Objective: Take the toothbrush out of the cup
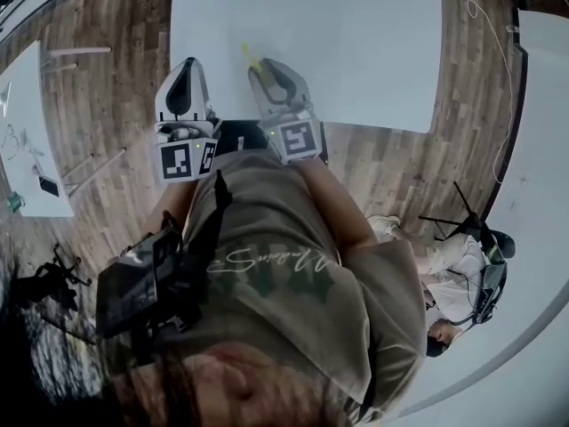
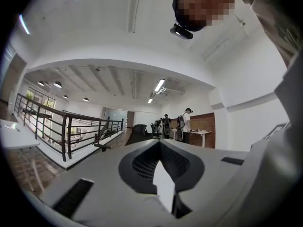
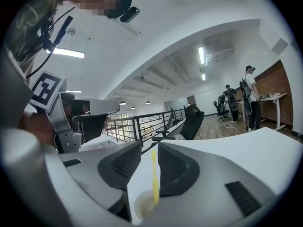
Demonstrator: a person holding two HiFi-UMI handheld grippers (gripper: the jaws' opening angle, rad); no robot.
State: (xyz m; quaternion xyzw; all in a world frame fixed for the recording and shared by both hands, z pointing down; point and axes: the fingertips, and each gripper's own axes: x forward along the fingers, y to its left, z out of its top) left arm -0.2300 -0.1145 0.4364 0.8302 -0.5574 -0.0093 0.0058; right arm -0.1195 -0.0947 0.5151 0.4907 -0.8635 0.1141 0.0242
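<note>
A yellow toothbrush stands upright in a white cup on the white table. My right gripper is open, and its two jaws stand on either side of the toothbrush handle without pressing on it. In the head view the toothbrush pokes out past the right gripper, which hides the cup. My left gripper hovers beside it at the table's near edge. In its own view the left gripper has its jaw tips together, with nothing between them.
Wooden floor surrounds the table. A second white table stands at the left, and a seated person with a black chair is at the lower right. A metal railing and people standing at a desk are far off.
</note>
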